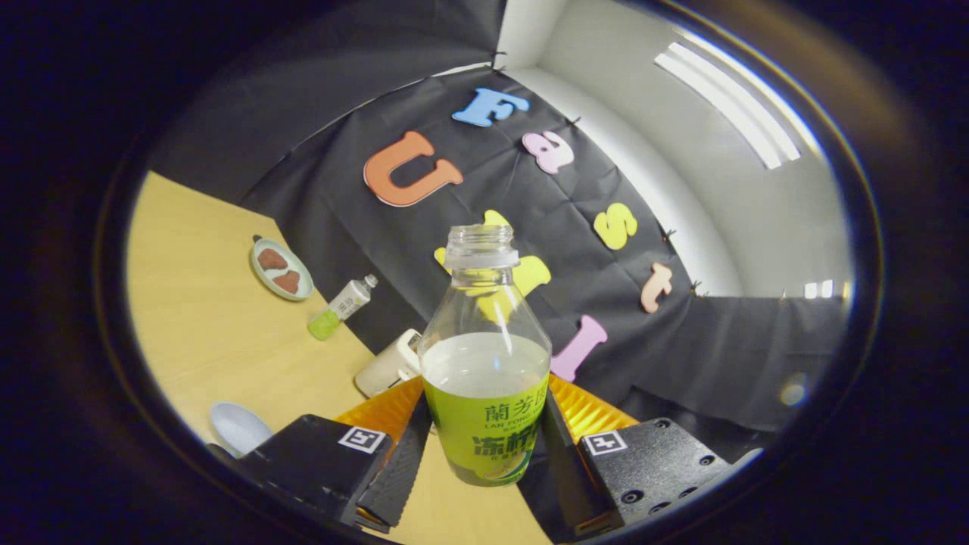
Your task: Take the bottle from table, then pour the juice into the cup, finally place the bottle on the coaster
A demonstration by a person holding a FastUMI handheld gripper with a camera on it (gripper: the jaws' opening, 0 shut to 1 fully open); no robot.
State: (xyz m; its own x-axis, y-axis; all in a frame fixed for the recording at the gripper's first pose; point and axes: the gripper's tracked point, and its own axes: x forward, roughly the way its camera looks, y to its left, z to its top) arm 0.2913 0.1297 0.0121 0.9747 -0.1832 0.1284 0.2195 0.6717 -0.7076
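Observation:
My gripper (483, 446) is shut on a clear bottle (484, 356) with a green label, both fingers pressing its lower body. The bottle has no cap, stands nearly upright in the grip, and holds pale liquid up to about its shoulder. It is lifted above the wooden table (212, 333), which looks tilted in this view. A white cup (390, 363) stands on the table just beyond the left finger, close to the black wall. I cannot make out a coaster for certain.
A small plate (281, 269) with two brown pieces lies far back on the table by the wall. A second small bottle (341, 306) with green liquid stands between the plate and the cup. A pale round dish (238, 428) lies beside the left finger.

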